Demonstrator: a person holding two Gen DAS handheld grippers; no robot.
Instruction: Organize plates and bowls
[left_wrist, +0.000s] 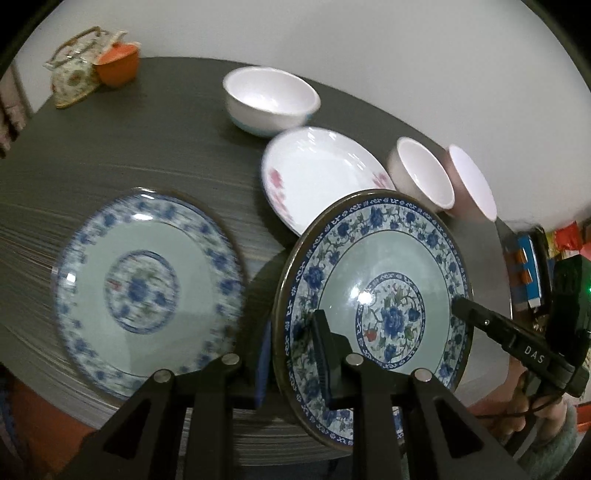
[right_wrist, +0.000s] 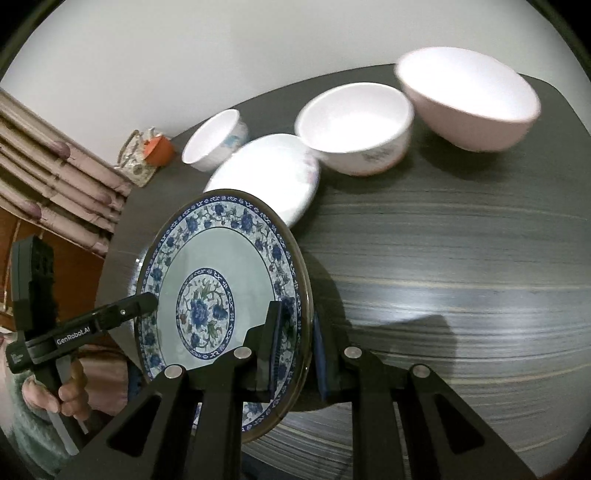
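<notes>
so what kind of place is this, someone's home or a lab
Most likely a home dining area. A dark wood-grain table carries everyday crockery, including a blue floral plate held by both grippers and white bowls. A floral teapot stands at the far edge, and stacked cushions lie beside the table.

Glossy glazed plate (left_wrist: 373, 306), wood-grain table (right_wrist: 461, 258)

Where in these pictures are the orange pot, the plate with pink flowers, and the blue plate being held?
orange pot (left_wrist: 117, 68), left wrist view, on its side wall.
plate with pink flowers (left_wrist: 317, 173), left wrist view, on its white centre.
held blue plate (right_wrist: 221, 280), right wrist view, on its pale green well.
</notes>
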